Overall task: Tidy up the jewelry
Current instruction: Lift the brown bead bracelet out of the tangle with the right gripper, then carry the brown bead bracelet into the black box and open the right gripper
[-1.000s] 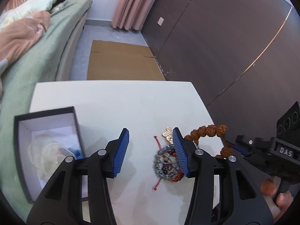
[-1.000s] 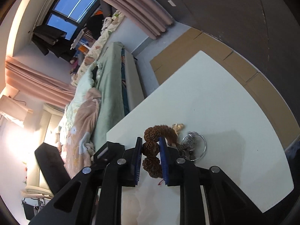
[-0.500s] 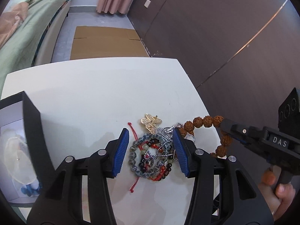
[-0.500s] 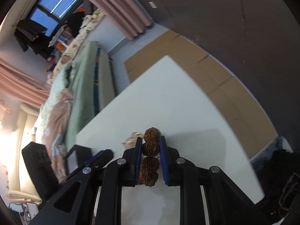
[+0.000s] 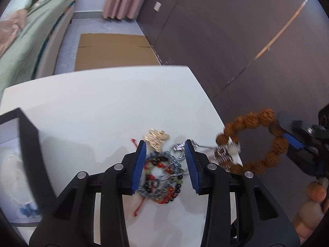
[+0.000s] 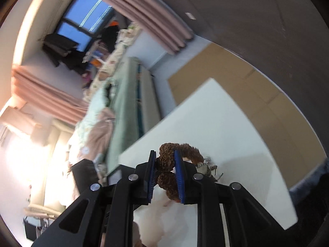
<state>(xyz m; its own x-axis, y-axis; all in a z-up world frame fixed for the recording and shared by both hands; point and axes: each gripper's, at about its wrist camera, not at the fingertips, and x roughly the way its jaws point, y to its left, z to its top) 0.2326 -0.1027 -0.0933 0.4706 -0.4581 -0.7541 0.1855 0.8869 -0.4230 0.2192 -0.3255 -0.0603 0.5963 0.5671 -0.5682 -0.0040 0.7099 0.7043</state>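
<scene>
Two views told the matter. From the left wrist, the left gripper (image 5: pixel 165 165) stood spread and holding nothing, its blue fingers (image 5: pixel 139 165) straddling a tangle of bead bracelets (image 5: pixel 161 180) that lay flat on the white counter (image 5: pixel 102 107), directly between and just ahead of the pads; a gold charm (image 5: pixel 156 139) lay just beyond the tips, and a silver chain (image 5: pixel 202 147) trailed off to the right. A dark box (image 5: pixel 26 144) with a pale lining stood open at the left edge of the counter, near that gripper. To the right, lifted off the counter's edge, a ring of brown beads (image 5: pixel 253 144) hung upright, pinched at its far side by the right gripper (image 5: pixel 293 142), with part of the chain seemingly caught on its lower left. From the right wrist, the right gripper (image 6: pixel 165 177) was clamped on the brown beads (image 6: pixel 181 154), the ring running on forward past the tips, above the counter (image 6: pixel 216 123). By my judgement the box lay well to the left of the held ring, so the carry would cross over the tangle, and the snagged chain could drag along.
</scene>
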